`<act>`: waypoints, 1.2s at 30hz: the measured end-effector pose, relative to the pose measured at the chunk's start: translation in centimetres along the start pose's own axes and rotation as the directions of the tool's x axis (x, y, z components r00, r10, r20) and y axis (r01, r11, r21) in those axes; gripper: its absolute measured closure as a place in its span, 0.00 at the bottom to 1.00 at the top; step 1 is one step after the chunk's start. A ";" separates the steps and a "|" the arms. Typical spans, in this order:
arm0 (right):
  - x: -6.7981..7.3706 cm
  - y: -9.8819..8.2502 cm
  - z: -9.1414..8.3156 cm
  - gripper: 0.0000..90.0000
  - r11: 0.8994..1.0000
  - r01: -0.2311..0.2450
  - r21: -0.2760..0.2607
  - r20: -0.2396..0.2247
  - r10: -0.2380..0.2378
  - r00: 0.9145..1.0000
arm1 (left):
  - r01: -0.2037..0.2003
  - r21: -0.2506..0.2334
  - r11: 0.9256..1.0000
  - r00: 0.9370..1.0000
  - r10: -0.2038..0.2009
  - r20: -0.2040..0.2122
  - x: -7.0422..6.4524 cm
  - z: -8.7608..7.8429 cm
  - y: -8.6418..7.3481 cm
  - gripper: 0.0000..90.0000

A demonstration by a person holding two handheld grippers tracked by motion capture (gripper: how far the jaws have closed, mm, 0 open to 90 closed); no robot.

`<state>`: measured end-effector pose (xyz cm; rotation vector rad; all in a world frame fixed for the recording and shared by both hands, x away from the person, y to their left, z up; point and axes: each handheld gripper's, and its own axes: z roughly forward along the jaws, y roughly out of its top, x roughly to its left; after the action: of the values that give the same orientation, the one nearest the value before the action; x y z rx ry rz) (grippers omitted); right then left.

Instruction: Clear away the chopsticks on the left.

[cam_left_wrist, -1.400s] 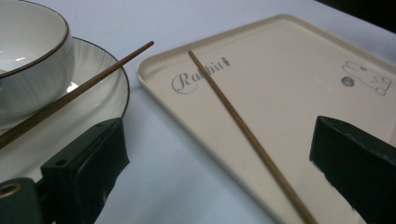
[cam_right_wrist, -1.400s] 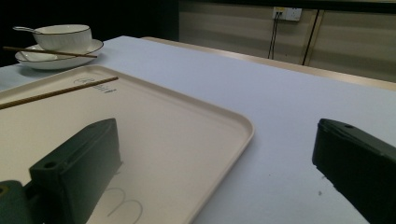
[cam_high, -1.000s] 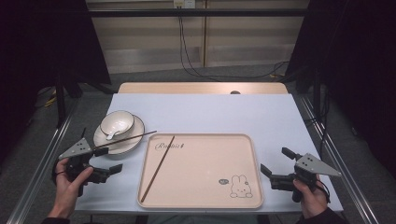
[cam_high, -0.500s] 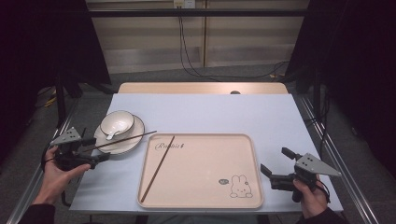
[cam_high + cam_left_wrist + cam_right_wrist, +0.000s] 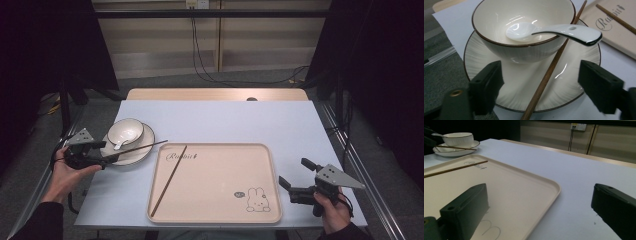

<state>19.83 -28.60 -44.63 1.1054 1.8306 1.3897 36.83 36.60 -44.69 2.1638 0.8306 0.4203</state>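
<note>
A white bowl (image 5: 125,131) with a white spoon (image 5: 118,145) in it stands on a ribbed plate (image 5: 146,134) at the table's left. One brown chopstick (image 5: 145,147) lies across the plate's near side, and a second chopstick (image 5: 170,177) lies in the beige tray (image 5: 220,170). My left gripper (image 5: 107,151) is at the plate's left rim. In the left gripper view its jaws (image 5: 540,75) have just been closing, with the plate's chopstick (image 5: 551,67) between them but untouched. My right gripper (image 5: 294,172) rests open beside the tray's right edge, empty.
The pale blue table top (image 5: 240,122) has bare room behind the tray and on its right. A wooden strip (image 5: 215,94) runs along the far edge. Metal frame rails flank both sides, and cables hang at the back wall.
My left gripper has moved from the table's front left up to the plate, and its jaws stand narrower, now straddling the chopstick. The right gripper has stayed still.
</note>
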 end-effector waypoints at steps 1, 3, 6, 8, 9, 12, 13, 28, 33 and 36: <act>0.0 0.0 0.0 0.01 1.000 0.001 0.000 0.000 -0.001 1.000 | -0.002 0.008 1.000 1.000 0.002 0.003 -0.1 0.2 0.0 0.27; 0.0 0.0 0.0 0.01 1.000 0.002 -0.001 0.000 -0.002 1.000 | -0.016 0.033 0.999 1.000 0.015 0.005 -0.2 0.5 0.0 0.32; 0.0 0.0 0.0 0.01 1.000 0.002 0.000 -0.001 -0.002 1.000 | -0.032 0.051 0.998 0.999 0.032 0.009 -0.2 0.7 0.0 0.38; 0.0 0.0 0.0 0.01 1.000 0.005 0.000 0.002 -0.005 1.000 | -0.036 0.059 0.998 0.999 0.035 0.017 -0.1 0.8 0.0 0.49; 0.0 0.0 0.0 0.01 1.000 0.003 0.001 0.003 -0.003 1.000 | -0.047 0.070 0.996 0.999 0.046 0.019 -0.1 0.9 0.0 0.53; 0.0 0.0 0.0 0.01 1.000 0.003 0.002 0.004 -0.003 1.000 | -0.057 0.095 0.994 0.998 0.054 0.029 -0.3 1.0 0.1 0.63; 0.0 0.0 0.0 0.01 1.000 0.001 0.002 0.006 -0.001 1.000 | -0.072 0.101 0.992 0.997 0.068 0.037 -0.4 1.1 0.2 0.64; 0.0 0.0 0.0 0.01 1.000 -0.002 0.002 0.005 0.002 1.000 | -0.105 0.140 0.985 0.988 0.086 0.131 -1.2 1.5 0.8 0.93; 0.0 0.0 0.0 0.01 1.000 -0.006 0.001 0.005 0.006 1.000 | -0.098 0.148 0.984 0.985 0.075 0.153 -1.5 1.5 1.0 0.93; 0.0 0.0 0.0 0.01 1.000 -0.005 0.000 0.006 0.005 1.000 | -0.084 0.150 0.985 0.985 0.059 0.160 -1.6 1.5 1.2 0.94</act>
<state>19.86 -28.63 -44.64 1.1139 1.8251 1.3879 36.92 34.10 -44.76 2.3436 0.7210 0.2246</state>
